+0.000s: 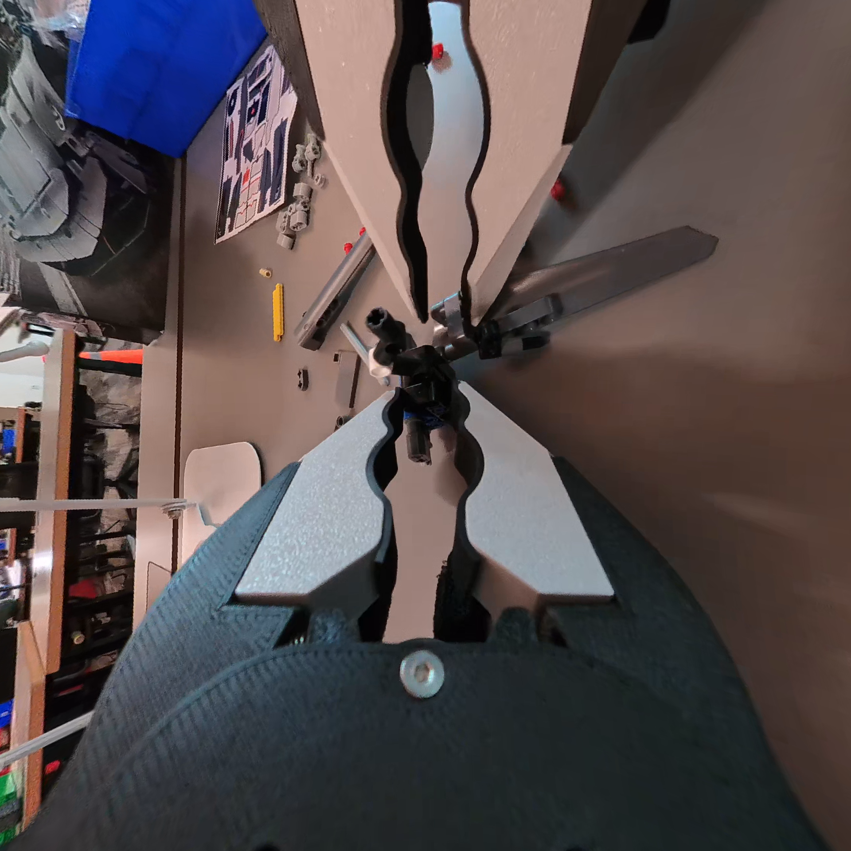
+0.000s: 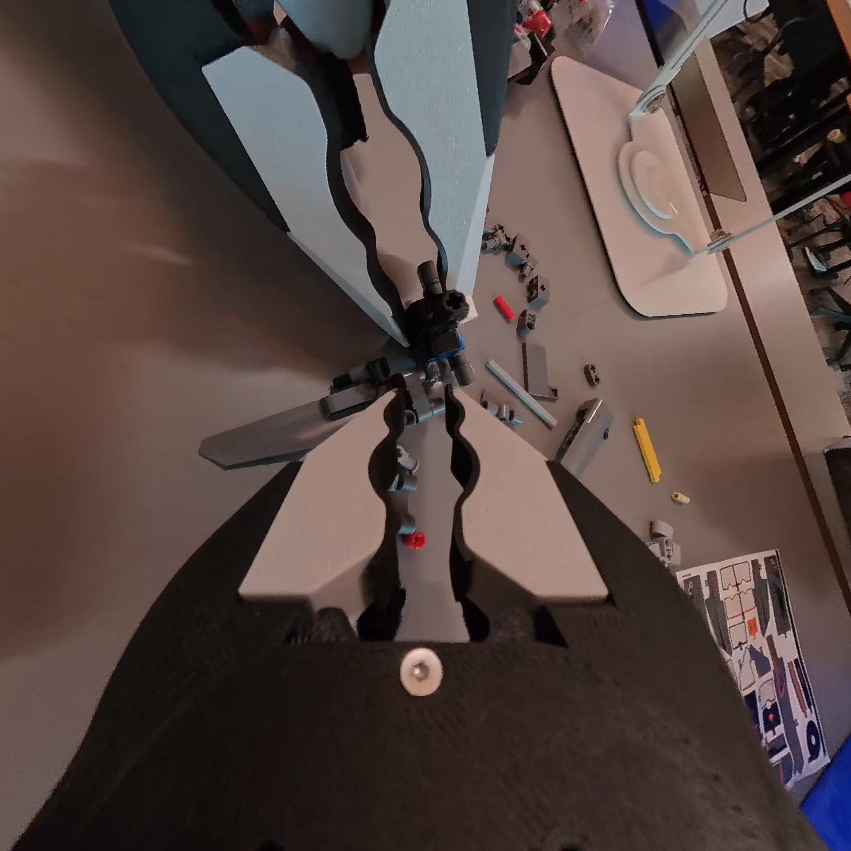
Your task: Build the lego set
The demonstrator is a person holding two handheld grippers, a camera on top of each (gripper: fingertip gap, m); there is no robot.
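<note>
Both claws meet nose to nose over the bench (image 2: 575,350), sharing one small lego assembly held in the air between them. The left claw (image 1: 428,391) pinches the black-and-blue core (image 1: 426,382) of the build, fingers pressed in on it, so that end stays fixed. The right claw (image 2: 421,400) grips the grey bracket (image 2: 426,398) at the opposite end, where the long dark grey blade (image 2: 276,435) sticks out to the side. Held this way, I judge, one side braces while the other pushes or aligns a joint. The two tools point straight at each other, tips almost touching. Spare parts wait on the bench beyond: a yellow beam (image 2: 647,449), a red pin (image 2: 504,307), grey connectors (image 1: 301,193) and a sticker sheet (image 2: 764,663).
</note>
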